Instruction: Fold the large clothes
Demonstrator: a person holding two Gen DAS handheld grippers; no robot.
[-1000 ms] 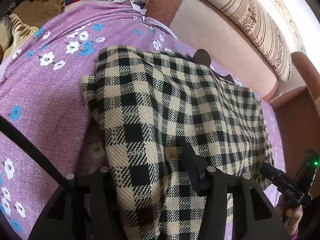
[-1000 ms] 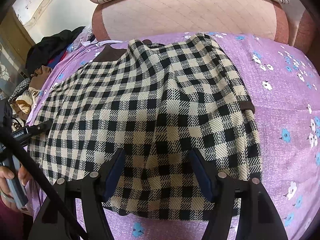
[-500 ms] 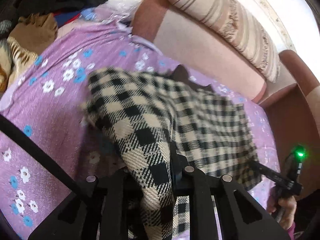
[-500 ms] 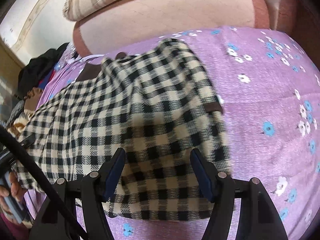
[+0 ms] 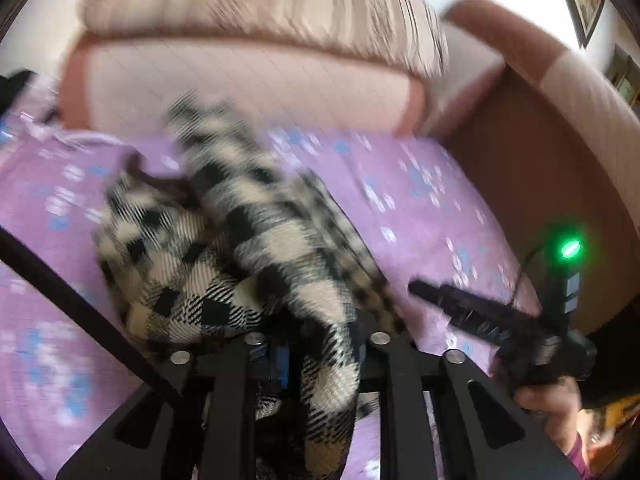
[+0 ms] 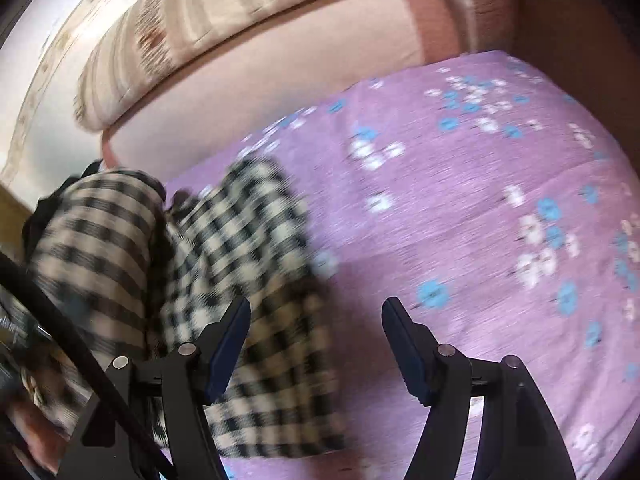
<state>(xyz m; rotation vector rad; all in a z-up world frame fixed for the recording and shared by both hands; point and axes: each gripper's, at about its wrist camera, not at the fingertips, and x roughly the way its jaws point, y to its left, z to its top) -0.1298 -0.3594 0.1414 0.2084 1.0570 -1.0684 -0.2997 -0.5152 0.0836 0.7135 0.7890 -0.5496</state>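
A black-and-cream checked garment (image 5: 180,280) lies bunched on a purple flowered cover (image 5: 400,200). My left gripper (image 5: 318,344) pinches a fold of it. The cloth drapes over and between the fingers, and the jaws are opening slightly around it. The picture is blurred by motion. In the right wrist view the garment (image 6: 240,240) sits doubled over at the left. My right gripper (image 6: 316,312) hangs open above its right edge. Its left finger is over the cloth, its right finger over the bare cover (image 6: 460,200), and nothing is gripped.
A pink sofa back (image 5: 240,80) with a striped cushion (image 5: 260,0) runs along the far side. A brown armrest (image 5: 540,160) closes the right end. A person's hand (image 5: 552,408) holds the other gripper at the lower right. Bare cover stretches to the right of the garment.
The left gripper closed on the garment's edge and swept it up and across to the right, doubling the cloth over. The right gripper drifted right, off most of the garment, still open.
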